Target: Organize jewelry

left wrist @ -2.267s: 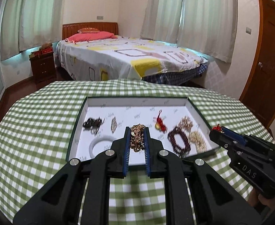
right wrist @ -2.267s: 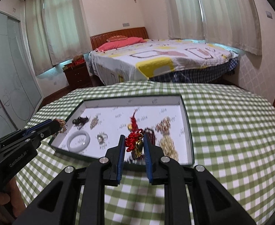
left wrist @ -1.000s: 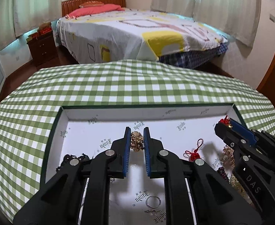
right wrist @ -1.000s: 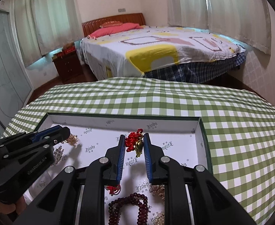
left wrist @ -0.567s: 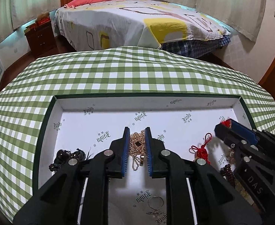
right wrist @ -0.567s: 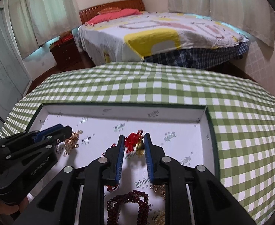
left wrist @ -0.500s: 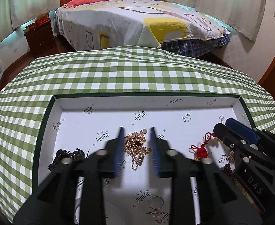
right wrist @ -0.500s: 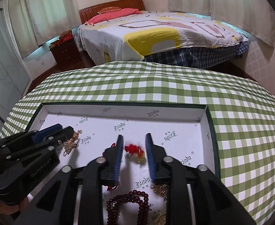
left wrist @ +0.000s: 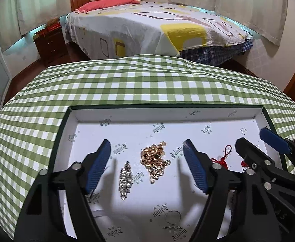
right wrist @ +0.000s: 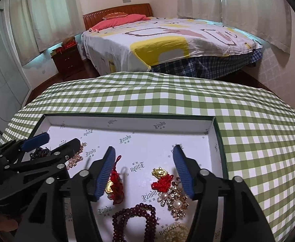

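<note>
Over the white floor of the tray (left wrist: pixel 224 114), near its middle: left gripper (left wrist: pixel 147 161), jaws spread wide, holding nothing. Lying loose between the blue pads, a heap of gold chain (left wrist: pixel 155 159), touching neither pad. Just left of it, a narrow silver rhinestone piece (left wrist: pixel 125 176), laid lengthwise toward the near edge. Closer to the near edge, a thin ring (left wrist: pixel 173 215), partly indistinct. Toward the tray's right side, a red knotted cord charm (left wrist: pixel 222 159), half hidden behind the other tool.

Over the right half of the tray (right wrist: pixel 216 139): right gripper (right wrist: pixel 145 170), likewise spread wide and empty. Between its pads, on the tray floor, a red knot with a gold figure (right wrist: pixel 162 179), near the right pad but whether touching cannot be told. Against the left pad, a second red knot charm with a gold pendant (right wrist: pixel 114 183). Just beside the first knot, toward the near edge, a pearl-and-gold brooch (right wrist: pixel 174 200); nearer still, a loop of dark red beads (right wrist: pixel 134 215) and a pale pearl cluster (right wrist: pixel 175 232), cut off by the frame. At the tray's left end, a dark tangled piece (right wrist: pixel 39 152), mostly hidden.

Under the tray, a green-and-white checked tablecloth (right wrist: pixel 248 133).
</note>
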A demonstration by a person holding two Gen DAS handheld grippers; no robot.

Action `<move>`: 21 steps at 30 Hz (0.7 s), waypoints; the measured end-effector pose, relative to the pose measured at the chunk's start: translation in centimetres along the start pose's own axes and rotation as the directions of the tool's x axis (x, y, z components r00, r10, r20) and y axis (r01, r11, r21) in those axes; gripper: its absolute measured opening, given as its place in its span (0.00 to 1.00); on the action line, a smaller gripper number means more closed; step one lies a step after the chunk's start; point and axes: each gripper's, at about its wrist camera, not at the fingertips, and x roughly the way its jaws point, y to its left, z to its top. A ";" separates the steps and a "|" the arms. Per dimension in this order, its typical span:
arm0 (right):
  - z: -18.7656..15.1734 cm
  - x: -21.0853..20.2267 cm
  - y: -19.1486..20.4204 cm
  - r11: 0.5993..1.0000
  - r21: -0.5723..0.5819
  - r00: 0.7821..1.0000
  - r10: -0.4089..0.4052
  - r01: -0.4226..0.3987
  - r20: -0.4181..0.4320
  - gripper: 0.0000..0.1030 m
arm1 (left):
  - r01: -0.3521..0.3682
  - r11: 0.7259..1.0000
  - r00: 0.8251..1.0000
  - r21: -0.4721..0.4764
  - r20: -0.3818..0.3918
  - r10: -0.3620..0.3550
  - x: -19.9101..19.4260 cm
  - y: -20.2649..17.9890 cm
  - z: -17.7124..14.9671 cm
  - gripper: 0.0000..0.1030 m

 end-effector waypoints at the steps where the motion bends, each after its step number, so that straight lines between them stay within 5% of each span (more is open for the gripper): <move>1: 0.0 -0.1 -0.1 1.000 0.000 1.000 -0.003 0.003 0.002 0.62 | -0.005 1.000 1.000 -0.002 0.007 0.005 -0.2 0.1 0.0 0.77; 9: -0.4 -0.8 -0.3 1.000 0.006 1.000 -0.009 0.008 0.016 0.76 | -0.042 0.999 0.999 0.011 0.027 0.041 -1.3 0.5 -0.5 0.87; 21: -1.8 -3.4 0.2 1.000 0.000 0.999 -0.015 0.015 0.042 0.81 | -0.009 1.000 0.998 0.003 0.067 0.009 -5.0 1.4 -3.0 0.89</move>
